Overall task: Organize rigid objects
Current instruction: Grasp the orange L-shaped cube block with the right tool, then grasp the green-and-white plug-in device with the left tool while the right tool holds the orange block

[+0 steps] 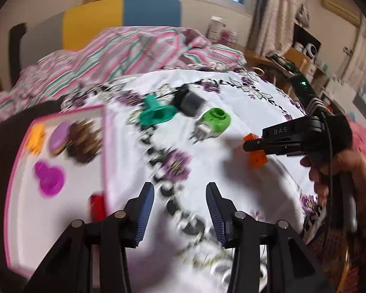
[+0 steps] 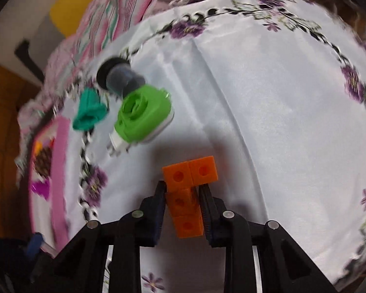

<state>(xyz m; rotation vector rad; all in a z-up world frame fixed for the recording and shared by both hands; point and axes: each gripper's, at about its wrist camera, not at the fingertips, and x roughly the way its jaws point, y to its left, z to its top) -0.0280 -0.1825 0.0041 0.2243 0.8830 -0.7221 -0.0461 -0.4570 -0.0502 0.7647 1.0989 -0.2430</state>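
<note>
My right gripper (image 2: 181, 190) is shut on an orange block piece (image 2: 190, 173) made of joined cubes, just above the white flowered cloth (image 2: 268, 122). In the left wrist view the right gripper (image 1: 246, 145) shows from the side, shut on that orange piece (image 1: 257, 158). My left gripper (image 1: 180, 190) is open and empty over the cloth, right of a pink-rimmed white tray (image 1: 61, 214). On the cloth lie a green-and-white tape dispenser (image 1: 213, 122), a teal funnel-shaped part (image 1: 156, 114) and a dark cylinder (image 1: 189, 101).
The tray holds an orange piece (image 1: 36, 136), a purple disc (image 1: 59, 138), a brown object (image 1: 84, 141), a magenta shape (image 1: 48, 178) and a red piece (image 1: 96, 205). A striped pink quilt (image 1: 124, 48) lies behind the cloth. Shelves and clutter (image 1: 305, 56) stand at the right.
</note>
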